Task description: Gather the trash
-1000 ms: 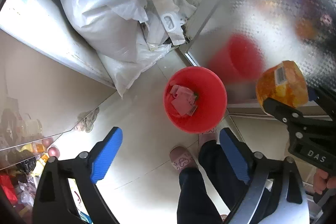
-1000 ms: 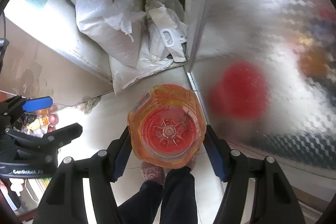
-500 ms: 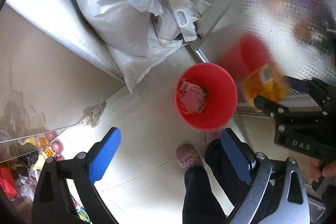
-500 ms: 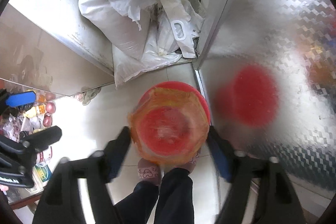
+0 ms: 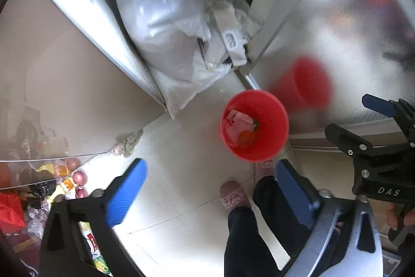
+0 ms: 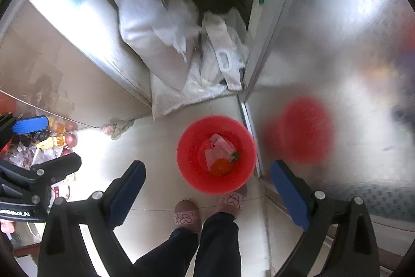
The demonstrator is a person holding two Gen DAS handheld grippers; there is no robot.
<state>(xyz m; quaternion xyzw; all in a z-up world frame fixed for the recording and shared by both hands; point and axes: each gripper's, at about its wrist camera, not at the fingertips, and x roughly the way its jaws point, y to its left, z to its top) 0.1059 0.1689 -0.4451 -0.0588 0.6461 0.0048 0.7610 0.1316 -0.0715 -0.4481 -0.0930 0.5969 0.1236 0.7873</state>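
Note:
A red bucket point(image 5: 255, 125) stands on the pale tile floor by a metal door; it also shows in the right wrist view point(image 6: 216, 155). Inside lie pink wrappers point(image 5: 237, 122) and an orange plastic container point(image 6: 220, 165), seen too in the left wrist view point(image 5: 246, 136). My left gripper point(image 5: 211, 191) is open and empty, high above the floor, left of the bucket. My right gripper point(image 6: 207, 188) is open and empty above the bucket; from the left wrist view it point(image 5: 358, 121) sits at the right.
White sacks and bags point(image 5: 168, 43) are piled in the corner behind the bucket. The patterned metal door point(image 6: 337, 56) reflects the bucket. The person's legs and pink slippers point(image 6: 185, 214) stand beside the bucket. A cluttered surface with fruit and packets point(image 5: 52, 181) lies at the left.
My right gripper opened and the orange container dropped into the red bucket. Both grippers rose, so the bucket looks smaller.

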